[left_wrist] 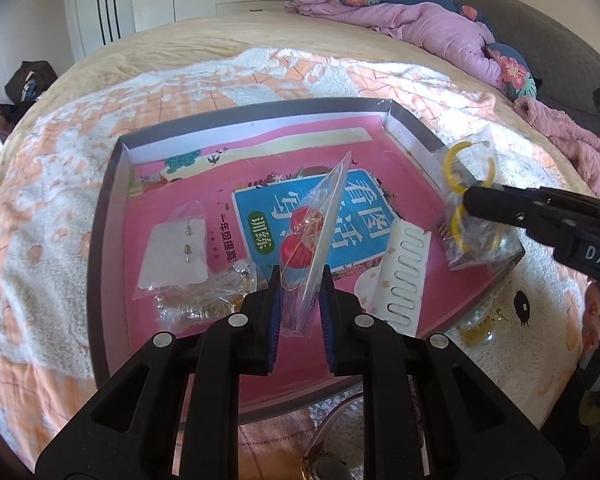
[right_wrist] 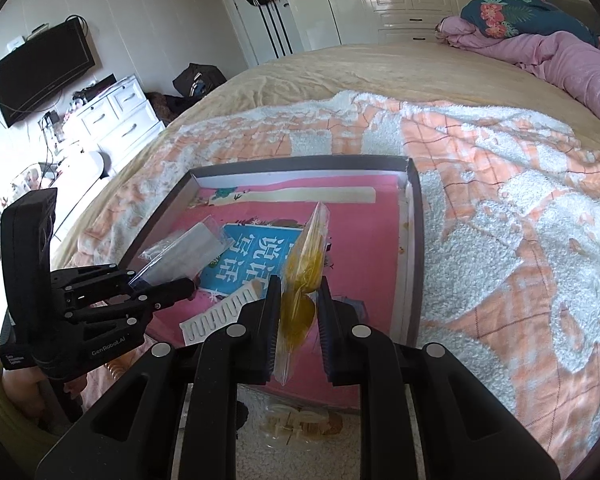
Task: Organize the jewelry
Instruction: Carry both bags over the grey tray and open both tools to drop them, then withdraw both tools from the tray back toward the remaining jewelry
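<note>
A shallow grey-rimmed box with a pink book cover as its floor lies on the bed. My left gripper is shut on a clear bag of red heart earrings and holds it edge-on above the box. My right gripper is shut on a clear bag of yellow hoop earrings, held above the box's right side; it also shows in the left wrist view. In the box lie a bag with small stud earrings on a white card, a bag of gold pieces and a white slotted card.
The box rests on an orange-and-white fleece blanket. More bagged jewelry lies on the blanket by the box's near edge and near corner. A pink duvet and floral pillows lie at the bed's far right. A dresser stands at left.
</note>
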`<state>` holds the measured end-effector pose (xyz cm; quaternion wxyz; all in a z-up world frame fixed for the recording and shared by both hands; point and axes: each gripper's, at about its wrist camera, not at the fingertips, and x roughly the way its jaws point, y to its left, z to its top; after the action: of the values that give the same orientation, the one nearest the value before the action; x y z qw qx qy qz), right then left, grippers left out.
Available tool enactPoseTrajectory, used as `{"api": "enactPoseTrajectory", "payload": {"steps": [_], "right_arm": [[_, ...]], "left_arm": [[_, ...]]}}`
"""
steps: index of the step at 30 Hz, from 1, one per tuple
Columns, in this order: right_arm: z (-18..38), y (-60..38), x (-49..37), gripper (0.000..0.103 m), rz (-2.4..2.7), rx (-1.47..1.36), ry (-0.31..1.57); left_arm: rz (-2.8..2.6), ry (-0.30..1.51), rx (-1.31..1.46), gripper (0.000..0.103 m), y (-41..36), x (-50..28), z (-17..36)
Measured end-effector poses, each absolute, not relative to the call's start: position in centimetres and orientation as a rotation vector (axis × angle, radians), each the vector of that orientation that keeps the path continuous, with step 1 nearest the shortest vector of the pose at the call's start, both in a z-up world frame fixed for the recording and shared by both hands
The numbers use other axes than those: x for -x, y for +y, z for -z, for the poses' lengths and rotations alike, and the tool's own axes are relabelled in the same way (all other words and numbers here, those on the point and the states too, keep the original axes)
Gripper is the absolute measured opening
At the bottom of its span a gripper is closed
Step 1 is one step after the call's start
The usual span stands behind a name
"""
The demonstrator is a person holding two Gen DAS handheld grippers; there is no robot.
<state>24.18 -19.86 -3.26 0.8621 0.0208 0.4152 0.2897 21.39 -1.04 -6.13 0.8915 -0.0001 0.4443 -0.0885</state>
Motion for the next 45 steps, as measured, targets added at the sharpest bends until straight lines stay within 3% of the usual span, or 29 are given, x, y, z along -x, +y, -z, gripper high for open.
{"api": "enactPoseTrajectory", "payload": {"steps": [19,24,31,38,42,45], "right_arm": [[5.4,-19.0,-24.1,0.019,-0.608,-0.049,0.941],[4.4,-19.8,-23.4,0.032,-0.604,-0.075,0.914],[3.2,-21.4,-22.4,0.046,-0.576,-0.107,0.883],[2.5,-22.2,-21.6,0.07,-0.554,-0.122,0.856],[2.2,-22.5,-21.2,0.079,-0.548,-0.129,0.843],[2.0,-22.5,-21.0,0.083,-0.544,-0.134,0.837]], "left_arm": [[0.203,0.939,-0.001,0.011,-1.2,-21.5,6.9],[0.21,0.937,-0.003,0.012,-1.3,-21.4,6.8],[0.209,0.923,0.001,0.027,-1.2,-21.1,6.4],[0.204,0.896,0.02,0.036,-0.7,-20.6,5.3],[0.191,0.88,0.029,0.057,-0.4,-20.1,4.6],[0.195,0.871,0.057,0.063,0.0,-19.7,4.1]]}}
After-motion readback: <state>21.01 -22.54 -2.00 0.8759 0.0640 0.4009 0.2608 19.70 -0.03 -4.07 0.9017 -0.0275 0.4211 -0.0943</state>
